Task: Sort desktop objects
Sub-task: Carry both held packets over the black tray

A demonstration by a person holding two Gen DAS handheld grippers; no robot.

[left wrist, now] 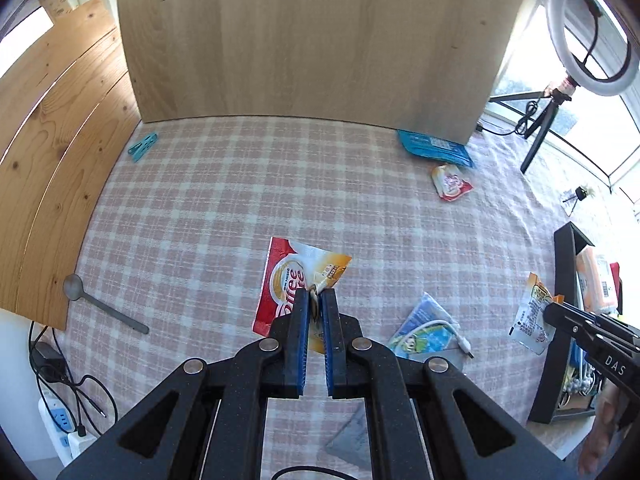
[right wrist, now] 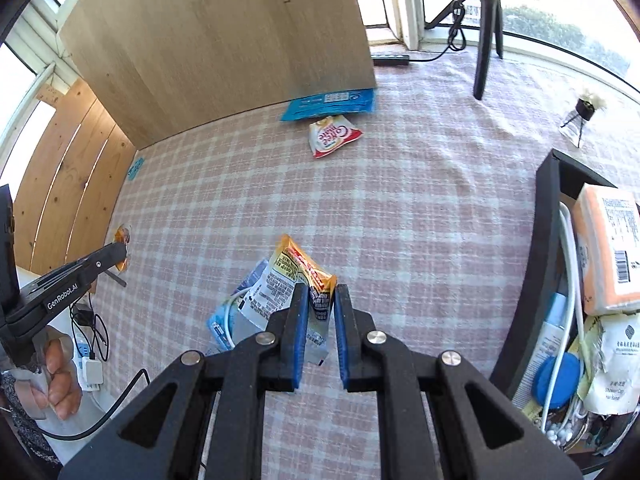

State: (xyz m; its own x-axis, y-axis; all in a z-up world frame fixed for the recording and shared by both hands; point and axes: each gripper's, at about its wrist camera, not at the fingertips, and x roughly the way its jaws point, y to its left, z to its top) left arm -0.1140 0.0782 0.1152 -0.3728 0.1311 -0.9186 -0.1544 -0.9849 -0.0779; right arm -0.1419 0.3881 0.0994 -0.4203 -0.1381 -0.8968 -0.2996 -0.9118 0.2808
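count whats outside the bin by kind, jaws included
sachets: 4 (red coffee sachet, small red-white sachet, orange sachet in the left jaws, printed sachet in the right jaws)
blue packs: 2 (dark blue pack, pale blue pack)
spoon: 1
teal clip: 1
white cable: 1
total: 9

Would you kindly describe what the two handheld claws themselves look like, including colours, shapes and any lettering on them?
Both are matte black, speckled plastic linkages with triangular cut-outs and round silver rivets. Each left claw and right claw ends in two flat black fingers lined with ribbed blue pads. Seen from the side, the right claw's body carries white "DAS" lettering, the left's reads "GenRobot.AI". A black cable trails below.
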